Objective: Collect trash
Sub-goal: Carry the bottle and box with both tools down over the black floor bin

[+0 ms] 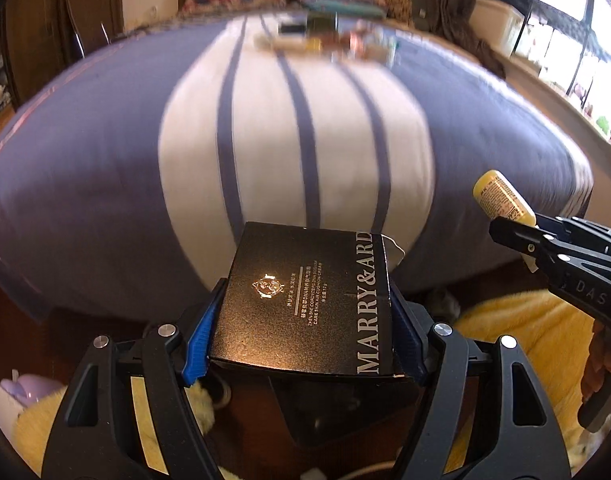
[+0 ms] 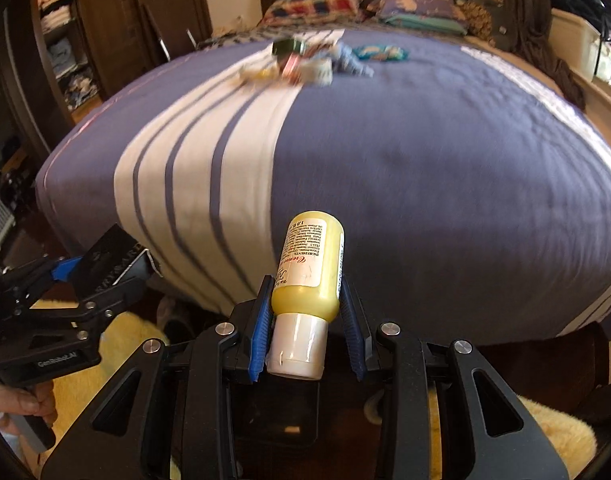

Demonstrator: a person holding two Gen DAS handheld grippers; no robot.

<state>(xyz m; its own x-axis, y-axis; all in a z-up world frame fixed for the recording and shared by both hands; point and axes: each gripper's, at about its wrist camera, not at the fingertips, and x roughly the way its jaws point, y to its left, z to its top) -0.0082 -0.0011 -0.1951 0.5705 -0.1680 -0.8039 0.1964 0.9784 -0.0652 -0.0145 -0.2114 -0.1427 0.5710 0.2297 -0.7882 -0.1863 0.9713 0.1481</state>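
Note:
My left gripper (image 1: 305, 312) is shut on a black cosmetics box (image 1: 305, 300) with silver lettering, its blue pads pressed on both sides. The same box (image 2: 113, 264) shows at the left of the right wrist view. My right gripper (image 2: 307, 320) is shut on a yellow bottle (image 2: 309, 268) with a white cap, held cap-down between the blue pads. That bottle (image 1: 499, 198) also appears at the right of the left wrist view. Both grippers hover off the foot of the bed. A pile of mixed trash (image 2: 301, 60) lies far up the bedspread (image 2: 425, 152), seen again as the pile (image 1: 337, 40).
The bed has a purple cover with a white striped band (image 1: 297, 140). Pillows (image 2: 317, 6) lie by the dark headboard. A yellow fluffy rug (image 2: 117, 344) covers the floor below. Shelves with clothes (image 2: 61, 48) stand left; a window ledge (image 1: 565, 80) runs right.

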